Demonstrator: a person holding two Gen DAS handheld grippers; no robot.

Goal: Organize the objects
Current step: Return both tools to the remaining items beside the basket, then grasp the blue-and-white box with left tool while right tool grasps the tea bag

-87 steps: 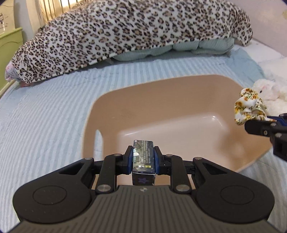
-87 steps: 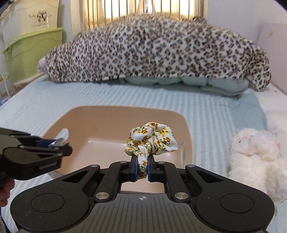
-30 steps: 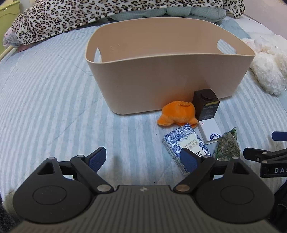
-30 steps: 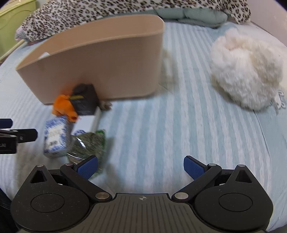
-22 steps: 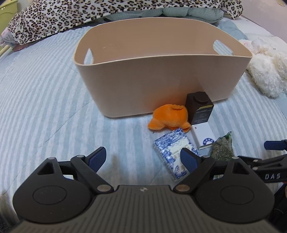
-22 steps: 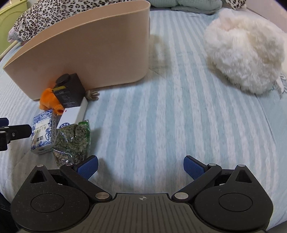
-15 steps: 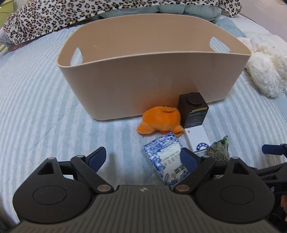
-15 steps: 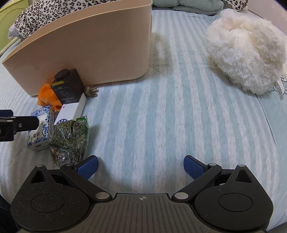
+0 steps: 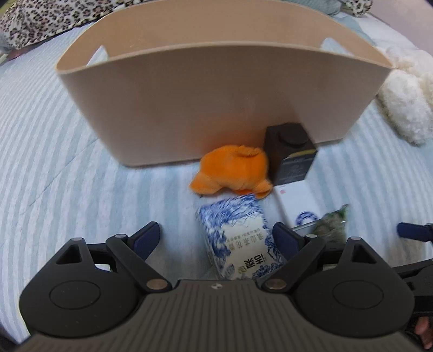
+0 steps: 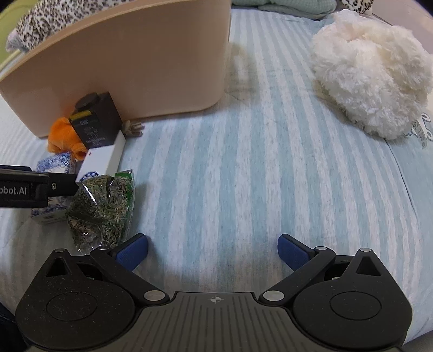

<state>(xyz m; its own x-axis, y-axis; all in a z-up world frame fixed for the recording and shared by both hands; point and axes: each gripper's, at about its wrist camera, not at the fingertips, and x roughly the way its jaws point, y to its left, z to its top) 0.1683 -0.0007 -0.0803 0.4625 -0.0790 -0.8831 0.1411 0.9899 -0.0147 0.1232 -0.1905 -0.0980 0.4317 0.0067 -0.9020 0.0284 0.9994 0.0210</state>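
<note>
A beige tub (image 9: 216,103) stands on the striped bed; it also shows in the right wrist view (image 10: 130,62). In front of it lie an orange plush (image 9: 232,170), a black box (image 9: 291,151), a white box (image 9: 297,205), a blue-and-white packet (image 9: 238,238) and a bag of dried herbs (image 10: 101,205). My left gripper (image 9: 220,238) is open, its jaws either side of the near end of the blue-and-white packet. My right gripper (image 10: 212,251) is open and empty over bare bedding, just right of the herb bag.
A fluffy white plush (image 10: 370,70) lies to the right of the tub. A leopard-print blanket (image 9: 35,21) is piled behind the tub. A small tan object (image 10: 132,128) lies by the tub's base.
Both grippers let go of their items and came out of the tub. They have dropped low in front of it, and the left one has closed in on the blue-and-white packet.
</note>
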